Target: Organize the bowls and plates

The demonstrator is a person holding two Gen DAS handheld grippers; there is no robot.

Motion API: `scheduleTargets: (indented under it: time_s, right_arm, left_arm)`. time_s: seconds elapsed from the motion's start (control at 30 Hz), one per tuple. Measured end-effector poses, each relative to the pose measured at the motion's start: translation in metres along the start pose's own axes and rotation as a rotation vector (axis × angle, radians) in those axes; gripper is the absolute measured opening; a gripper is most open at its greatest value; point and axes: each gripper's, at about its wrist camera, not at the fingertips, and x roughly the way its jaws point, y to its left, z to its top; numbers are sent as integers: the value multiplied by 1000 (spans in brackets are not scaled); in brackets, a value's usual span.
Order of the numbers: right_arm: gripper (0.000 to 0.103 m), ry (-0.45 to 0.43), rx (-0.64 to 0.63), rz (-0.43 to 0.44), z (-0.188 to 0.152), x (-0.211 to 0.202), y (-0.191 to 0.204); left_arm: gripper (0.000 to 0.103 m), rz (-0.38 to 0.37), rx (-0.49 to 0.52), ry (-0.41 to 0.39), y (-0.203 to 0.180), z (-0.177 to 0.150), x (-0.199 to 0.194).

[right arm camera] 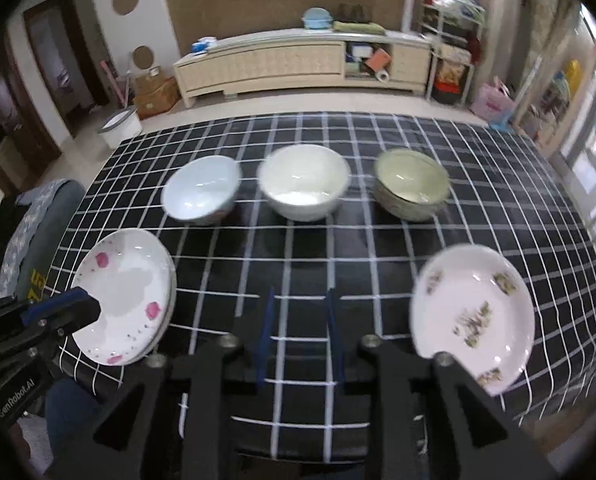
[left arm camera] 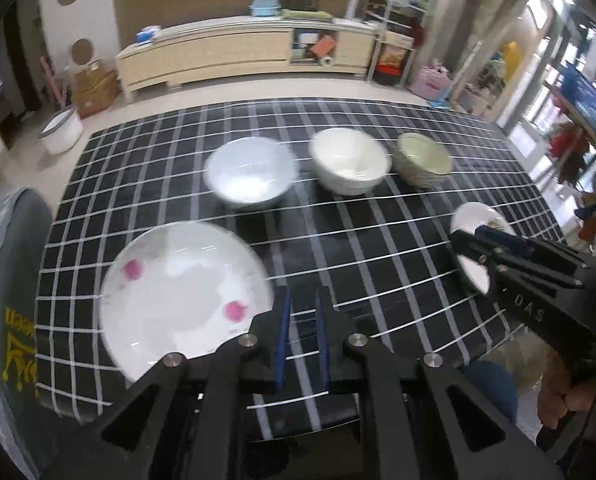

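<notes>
Three bowls stand in a row on the black checked tablecloth [right arm camera: 498,184]: a pale blue bowl [right arm camera: 199,190] on the left, a white bowl [right arm camera: 304,182] in the middle, a green bowl [right arm camera: 412,190] on the right. They also show in the left wrist view: blue [left arm camera: 249,174], white [left arm camera: 350,160], green [left arm camera: 422,158]. A white plate with pink flowers [right arm camera: 123,296] lies at the near left, seemingly on a second plate; it also shows in the left wrist view [left arm camera: 181,296]. A white plate with green flowers [right arm camera: 472,316] lies at the near right. My left gripper [left arm camera: 302,312] is open and empty beside the pink plate. My right gripper [right arm camera: 300,320] is open and empty between the plates.
A grey chair back [left arm camera: 13,300] stands at the table's left edge. Beyond the table are a long cream sideboard [right arm camera: 298,64], a white bucket [right arm camera: 119,124] on the floor and shelves [right arm camera: 454,52] at the right.
</notes>
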Motion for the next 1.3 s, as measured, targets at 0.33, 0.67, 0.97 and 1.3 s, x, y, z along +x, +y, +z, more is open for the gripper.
scheduleTargets:
  time_s: [0.33,0.67,0.97,1.3]
  right_arm:
    - [60,24,89,-65,-6,-13,-92]
    - [61,77,174,-123,-14,0,-178]
    - [61,138,222,-127,-25,33,-231]
    - [53,201,254,-97,-37,72,-258]
  left_arm:
    - [29,-79,100,46,-92,29,42]
    - [40,-168,177,86,-167,48,95]
    - [40,-176,191,185,-200,48,156]
    - [35,-157,157,273,-205,40,203]
